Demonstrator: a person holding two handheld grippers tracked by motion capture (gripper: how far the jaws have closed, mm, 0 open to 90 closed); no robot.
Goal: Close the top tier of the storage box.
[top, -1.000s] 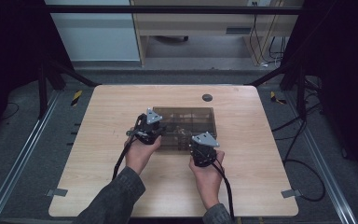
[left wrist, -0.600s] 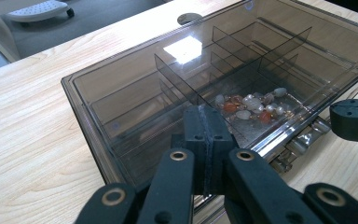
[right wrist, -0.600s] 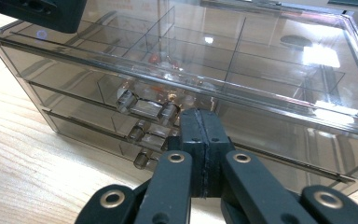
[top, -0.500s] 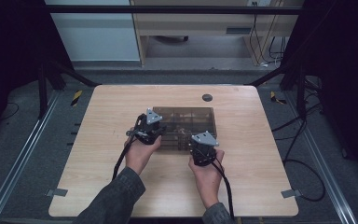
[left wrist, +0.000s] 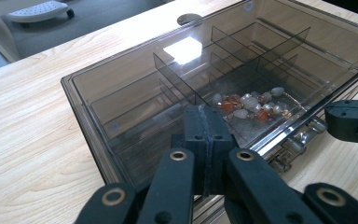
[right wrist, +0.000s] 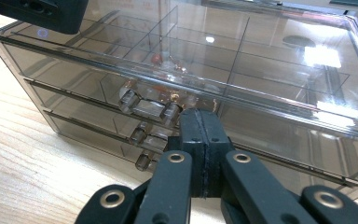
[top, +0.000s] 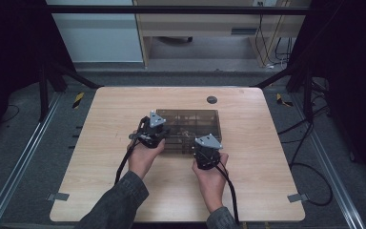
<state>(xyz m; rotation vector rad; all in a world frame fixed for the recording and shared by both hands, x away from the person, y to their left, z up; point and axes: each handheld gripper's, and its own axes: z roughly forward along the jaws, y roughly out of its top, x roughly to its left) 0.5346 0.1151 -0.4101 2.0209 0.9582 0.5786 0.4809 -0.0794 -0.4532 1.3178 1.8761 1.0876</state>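
Smoked transparent plastic drawer box (top: 189, 128) with inner dividers sits mid-way on my pale wooden surface (top: 100, 143); I count one box, three stacked drawers with three clear handles (right wrist: 147, 108), and a cluster of orange and white beads (left wrist: 251, 103) in one compartment. My left claw (left wrist: 204, 116) rests above its near-left corner, my right claw (right wrist: 200, 122) faces the handles; both are pressed together, empty. Nothing has shifted since before.

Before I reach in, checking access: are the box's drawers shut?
Shut: drawer handles sit flush along the box front.
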